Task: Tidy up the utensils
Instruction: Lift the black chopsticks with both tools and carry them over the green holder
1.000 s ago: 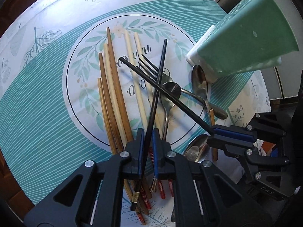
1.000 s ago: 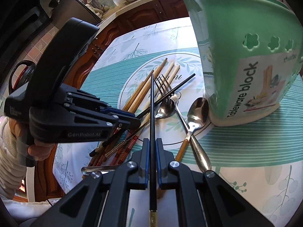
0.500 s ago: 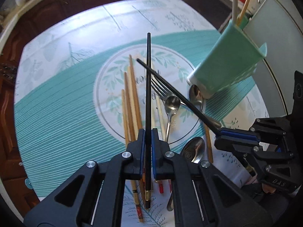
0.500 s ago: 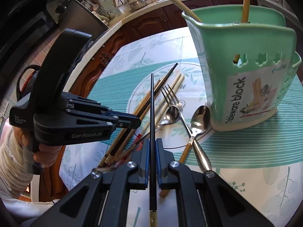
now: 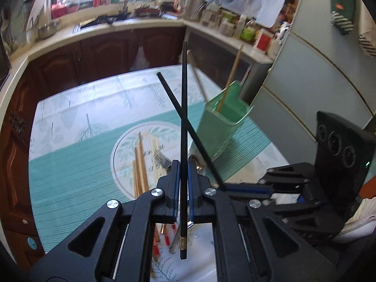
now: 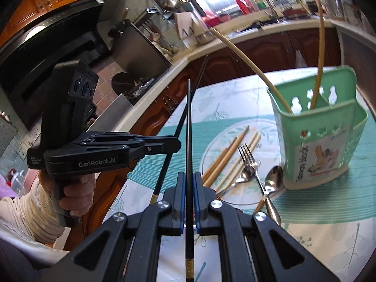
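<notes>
My left gripper [image 5: 183,169] is shut on a black chopstick [image 5: 183,108] that points up and away. My right gripper [image 6: 188,183] is shut on a second black chopstick [image 6: 188,127]; in the left wrist view that chopstick [image 5: 178,112] crosses the first. Both grippers are raised above the table. The green utensil holder [image 6: 317,141] stands at the right of the table with two light chopsticks [image 6: 317,58] in it. Wooden chopsticks [image 6: 223,159], a fork [image 6: 249,159] and spoons [image 6: 272,181] lie on the mat's round print.
The table has a teal and white cloth [image 5: 70,159]. Dark wooden cabinets [image 5: 105,51] and a cluttered kitchen counter [image 5: 145,21] run behind it. A grey fridge [image 5: 317,82] stands right of the holder. The left gripper's body [image 6: 82,150] and the hand on it are at the left in the right wrist view.
Both grippers have lifted and tilted up with their black chopsticks, from low over the utensil pile to well above the table. The views now take in the kitchen behind.
</notes>
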A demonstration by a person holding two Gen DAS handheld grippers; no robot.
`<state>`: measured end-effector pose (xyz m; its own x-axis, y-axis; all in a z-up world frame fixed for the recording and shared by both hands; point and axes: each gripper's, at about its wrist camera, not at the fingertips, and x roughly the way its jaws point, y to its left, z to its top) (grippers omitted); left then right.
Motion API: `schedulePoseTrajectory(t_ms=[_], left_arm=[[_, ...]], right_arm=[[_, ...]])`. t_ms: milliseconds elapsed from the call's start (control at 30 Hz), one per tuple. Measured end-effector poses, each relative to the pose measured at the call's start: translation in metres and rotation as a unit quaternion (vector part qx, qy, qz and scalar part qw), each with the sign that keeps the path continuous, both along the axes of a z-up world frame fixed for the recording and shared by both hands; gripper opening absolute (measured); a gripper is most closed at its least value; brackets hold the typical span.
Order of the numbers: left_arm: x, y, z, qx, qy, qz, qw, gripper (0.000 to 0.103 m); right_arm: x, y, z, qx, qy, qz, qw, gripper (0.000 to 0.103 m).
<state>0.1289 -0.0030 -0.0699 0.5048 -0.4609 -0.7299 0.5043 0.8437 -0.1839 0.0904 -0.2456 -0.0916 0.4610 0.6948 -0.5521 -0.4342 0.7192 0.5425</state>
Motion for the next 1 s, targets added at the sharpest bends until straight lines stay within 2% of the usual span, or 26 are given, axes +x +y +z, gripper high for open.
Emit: schedulePoseTrajectory(t_ms=[133,333,467,600,733,833,1000], left_arm=[[-0.019,-0.015,0.032,-0.018,-0.025,-0.015,0.9994,0.004],[-0.033,-0.037,0.055,-0.029,-0.048,-0.019,0.9982,0.004],[-0.033,-0.057,0.067,-0.034,-0.086,-0.007,0.9957,0.004],[-0.025,-0.085,0.080,-0.038,-0.126,0.006,0.9913,0.004],[-0.006,-0.107,0.088,-0.050,-0.143,0.023,0.9882,0.004],[0.006,-0.117,0.098,-0.077,-0.154,0.038,0.9843,0.004],[0.028,-0.130,0.099,-0.092,-0.178,0.074,0.9769,0.004]], right_arm=[[-0.010,0.007,0.013,-0.027,-0.038,0.009,0.999,0.006],[-0.019,0.016,0.027,-0.067,-0.084,0.015,0.994,0.006],[-0.028,0.011,0.039,-0.084,-0.125,-0.005,0.989,0.006],[-0.025,-0.005,0.051,-0.096,-0.156,-0.048,0.982,0.006],[-0.006,-0.034,0.066,-0.073,-0.167,-0.112,0.977,0.006],[0.013,-0.056,0.076,-0.044,-0.172,-0.154,0.972,0.006],[0.037,-0.082,0.087,0.008,-0.170,-0.196,0.966,0.006]])
